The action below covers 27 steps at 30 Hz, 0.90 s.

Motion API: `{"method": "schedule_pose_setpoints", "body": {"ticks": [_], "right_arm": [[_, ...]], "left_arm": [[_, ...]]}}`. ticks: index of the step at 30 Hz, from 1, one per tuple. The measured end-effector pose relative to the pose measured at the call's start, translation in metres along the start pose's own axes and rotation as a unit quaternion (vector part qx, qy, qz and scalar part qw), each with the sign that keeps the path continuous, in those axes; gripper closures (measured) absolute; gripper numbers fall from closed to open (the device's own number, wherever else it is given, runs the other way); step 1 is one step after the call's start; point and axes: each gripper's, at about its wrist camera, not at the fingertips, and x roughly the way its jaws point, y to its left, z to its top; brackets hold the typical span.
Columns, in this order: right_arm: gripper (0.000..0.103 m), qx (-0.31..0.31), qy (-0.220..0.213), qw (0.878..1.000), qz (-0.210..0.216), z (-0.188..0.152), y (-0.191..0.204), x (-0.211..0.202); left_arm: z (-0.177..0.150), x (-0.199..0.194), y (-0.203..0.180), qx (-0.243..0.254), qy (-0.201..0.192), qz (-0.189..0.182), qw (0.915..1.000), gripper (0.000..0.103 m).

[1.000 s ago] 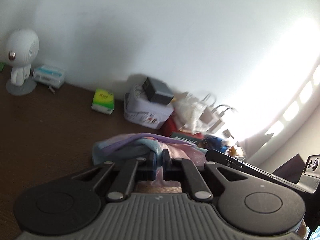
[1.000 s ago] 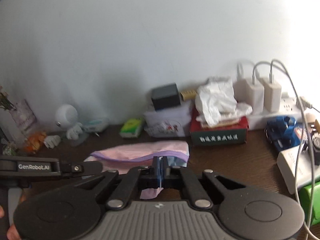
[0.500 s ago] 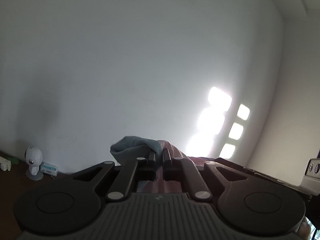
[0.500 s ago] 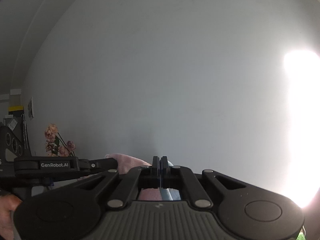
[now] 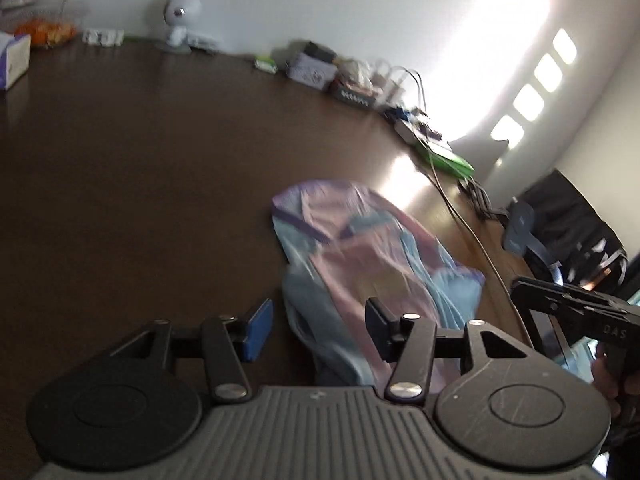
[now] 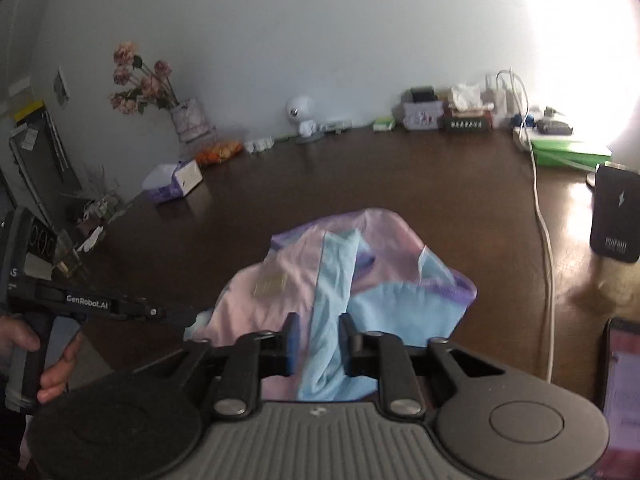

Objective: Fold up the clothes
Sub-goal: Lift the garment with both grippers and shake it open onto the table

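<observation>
A pink, light-blue and purple garment (image 5: 360, 256) lies in a loose heap on the dark brown table (image 5: 140, 180). My left gripper (image 5: 318, 330) hovers over its near edge. Its jaws are opening and stand wide, and the pads are off the cloth. In the right wrist view the garment (image 6: 280, 280) spreads out in front of my right gripper (image 6: 320, 344). Those jaws are opening too, and a light-blue fold runs loose between them. Each gripper shows in the other's view with a hand on its handle: the right gripper (image 5: 520, 288) and the left gripper (image 6: 188, 316).
Along the wall stand a white round-headed figure (image 6: 300, 114), small boxes (image 6: 420, 114), chargers and a green book (image 6: 572, 152). A white cable (image 6: 544, 220) crosses the table to the right of the garment. A black power bank (image 6: 616, 216), a tissue box (image 6: 172, 184) and a flower vase (image 6: 188, 124) stand further out.
Both grippers were shut on the garment, swung up towards the wall, then came down over the table. Their jaws have parted and the garment now lies on the table.
</observation>
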Motion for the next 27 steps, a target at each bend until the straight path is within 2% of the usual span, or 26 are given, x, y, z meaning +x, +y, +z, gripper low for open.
{"method": "schedule_pose_setpoints", "body": {"ticks": [1, 3, 7, 8, 9, 11, 12, 13, 15, 18, 20, 23, 24, 25, 27], "right_arm": [[0.07, 0.003, -0.004, 1.0, -0.005, 0.011, -0.005, 0.008], [0.07, 0.025, 0.012, 1.0, 0.01, 0.03, -0.017, 0.043], [0.068, 0.08, 0.061, 0.994, 0.042, 0.045, -0.047, 0.107], [0.066, 0.095, 0.078, 0.991, 0.055, 0.046, -0.052, 0.121], [0.067, 0.109, 0.096, 0.987, 0.067, 0.047, -0.056, 0.135], [0.076, 0.107, 0.126, 0.984, 0.068, 0.047, -0.055, 0.156], [0.101, 0.096, 0.127, 0.985, 0.062, 0.05, -0.052, 0.162], [0.102, 0.087, 0.124, 0.987, 0.056, 0.054, -0.048, 0.166], [0.102, 0.062, 0.1, 0.992, 0.039, 0.073, -0.042, 0.171], [0.102, 0.025, 0.02, 0.999, 0.02, 0.123, -0.032, 0.163], [0.103, -0.013, -0.048, 0.999, 0.018, 0.157, -0.018, 0.137], [0.103, -0.082, -0.148, 0.985, 0.022, 0.182, 0.007, 0.075], [0.103, -0.1, -0.17, 0.98, 0.02, 0.183, 0.013, 0.055], [0.103, -0.105, -0.182, 0.978, 0.021, 0.178, 0.015, 0.039], [0.103, -0.098, -0.181, 0.978, 0.027, 0.155, 0.016, 0.017]], "left_arm": [[0.011, 0.006, 0.004, -0.003, -0.003, 0.003, 1.0, 0.05], [0.026, 0.028, 0.009, -0.021, 0.03, -0.015, 0.9992, 0.05], [0.029, 0.05, 0.011, -0.03, 0.087, -0.069, 0.9934, 0.05], [0.027, 0.055, 0.008, -0.02, 0.099, -0.078, 0.9918, 0.055], [0.024, 0.059, 0.005, -0.011, 0.109, -0.081, 0.9907, 0.072], [0.025, 0.064, 0.001, 0.002, 0.111, -0.067, 0.9915, 0.096], [0.029, 0.065, 0.0, 0.008, 0.104, -0.06, 0.9927, 0.097], [0.038, 0.067, 0.001, 0.013, 0.087, -0.054, 0.9947, 0.097], [0.07, 0.07, -0.002, 0.025, 0.045, -0.044, 0.9977, 0.098], [0.12, 0.052, -0.021, 0.059, -0.032, -0.024, 0.9975, 0.098], [0.138, 0.019, -0.045, 0.098, -0.103, -0.018, 0.9897, 0.098], [0.132, -0.037, -0.073, 0.159, -0.196, -0.016, 0.9675, 0.097], [0.126, -0.05, -0.079, 0.173, -0.212, -0.013, 0.9618, 0.097], [0.117, -0.052, -0.083, 0.176, -0.206, -0.01, 0.9626, 0.096], [0.08, -0.042, -0.082, 0.178, -0.153, -0.004, 0.9721, 0.092]]}}
